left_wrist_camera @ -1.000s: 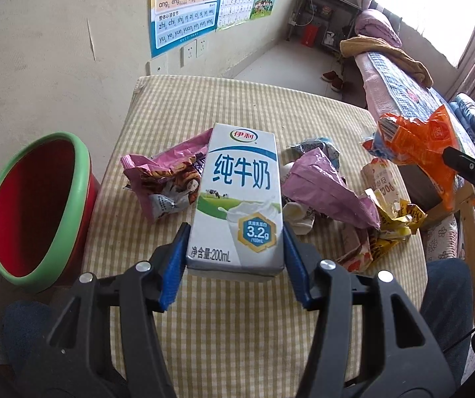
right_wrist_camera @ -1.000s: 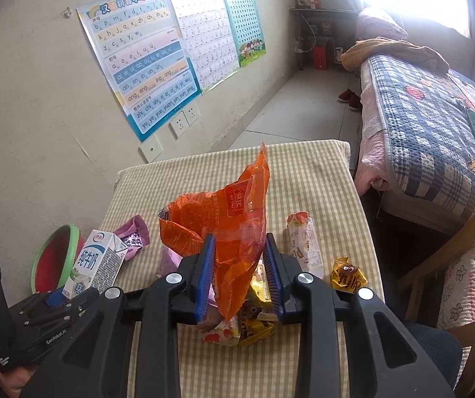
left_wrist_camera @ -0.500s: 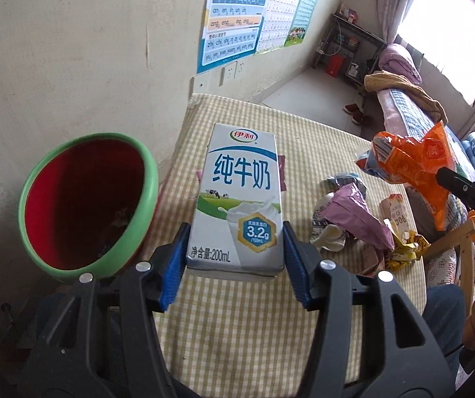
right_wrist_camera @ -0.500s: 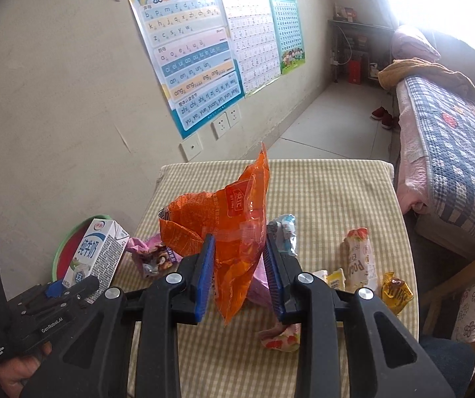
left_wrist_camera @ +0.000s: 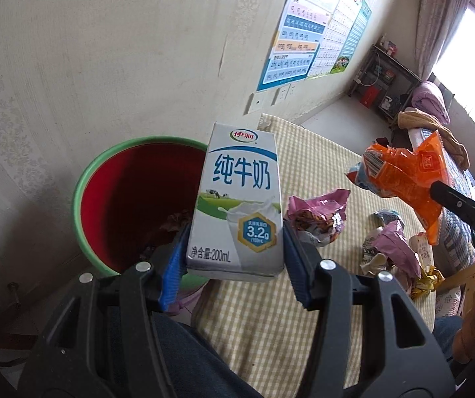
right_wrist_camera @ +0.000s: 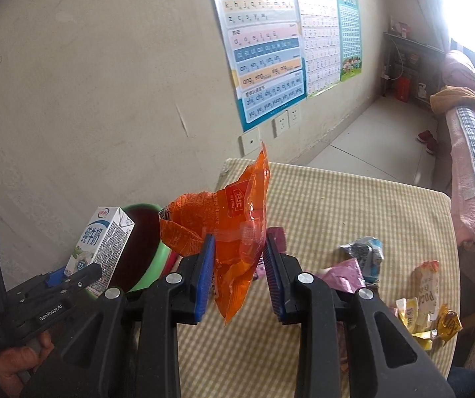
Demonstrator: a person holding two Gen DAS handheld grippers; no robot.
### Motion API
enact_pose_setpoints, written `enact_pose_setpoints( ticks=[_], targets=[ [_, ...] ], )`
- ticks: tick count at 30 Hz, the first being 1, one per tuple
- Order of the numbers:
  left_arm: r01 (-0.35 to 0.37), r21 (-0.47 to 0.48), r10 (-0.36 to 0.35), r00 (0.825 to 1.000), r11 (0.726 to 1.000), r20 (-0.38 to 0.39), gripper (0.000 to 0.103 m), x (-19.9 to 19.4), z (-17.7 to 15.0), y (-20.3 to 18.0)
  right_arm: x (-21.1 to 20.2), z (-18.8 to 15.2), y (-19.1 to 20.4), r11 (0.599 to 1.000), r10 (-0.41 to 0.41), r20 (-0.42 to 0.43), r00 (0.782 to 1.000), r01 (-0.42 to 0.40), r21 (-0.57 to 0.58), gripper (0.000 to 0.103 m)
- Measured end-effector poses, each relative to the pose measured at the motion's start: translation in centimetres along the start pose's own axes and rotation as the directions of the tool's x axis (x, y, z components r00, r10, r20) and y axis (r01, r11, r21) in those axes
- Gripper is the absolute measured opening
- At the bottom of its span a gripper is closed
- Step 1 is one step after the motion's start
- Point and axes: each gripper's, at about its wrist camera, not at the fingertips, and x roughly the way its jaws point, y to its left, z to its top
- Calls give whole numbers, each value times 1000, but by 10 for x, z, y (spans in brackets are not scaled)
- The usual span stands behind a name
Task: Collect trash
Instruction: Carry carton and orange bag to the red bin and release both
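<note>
**binwatcher:** Looking at that moment, two bits of trash were being carried at once. The milk carton [left_wrist_camera: 237, 199] was clamped upright between the blue pads of the left gripper [left_wrist_camera: 234, 262], gripped low on its base, with the red bin [left_wrist_camera: 81, 199] seen behind it at about 9 o'clock in the left wrist view. Some rubbish was already visible at the bottom of the bin. The orange wrapper [right_wrist_camera: 227, 232] was pinched in the right gripper [right_wrist_camera: 239, 275], jaws narrowed on the crumpled plastic, its tail hanging loose below the pads.

**tidy_tom:** And the rest? How should the drop have been handled?

**binwatcher:** More wrappers were left on the checked tablecloth [left_wrist_camera: 303, 165]: a pink wrapper [left_wrist_camera: 317, 212] at 3 o'clock of the carton, and a yellow wrapper [right_wrist_camera: 436, 325] near the table's edge. For the drop, my guess is the carton was best brought fully over the bin's mouth before being let go, since only part of it seemed lined up with the opening and the green rim [left_wrist_camera: 111, 152] could have been clipped. The wrapper would've needed a wide release, maybe a shake, because thin plastic tends to cling to pads. One at a time was probably safer, so the grippers weren't knocked together.
</note>
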Motion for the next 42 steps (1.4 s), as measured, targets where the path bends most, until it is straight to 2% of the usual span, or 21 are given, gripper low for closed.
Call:
enact_pose_setpoints(
  ticks=[17,26,32,33,36,40,42],
  targets=[
    [-63,-130,66,998,990,19,52,-3,13,74,60,17,100,983,114,-51,992,-120,-140,29],
    [-52,-178,52,999,983,-5,52,3,17,102,99,16,142,967,133,-108,985,-153,-203,30],
    [-55,-195,51,998,979,-24,52,15,18,109,126,11,155,962,120,-166,979,-156,-222,37],
    [-56,-197,51,998,979,-27,54,15,18,110,128,9,155,962,120,-173,978,-157,-221,41],
    [-71,-208,68,997,976,-22,71,16,16,113,129,6,151,964,109,-174,979,-147,-222,50],
    [-74,-217,72,997,973,-17,82,13,13,113,123,5,143,969,101,-167,981,-135,-208,58],
    [-70,-215,68,998,974,-15,86,11,13,111,117,5,140,971,96,-158,983,-127,-204,66]
  ],
)
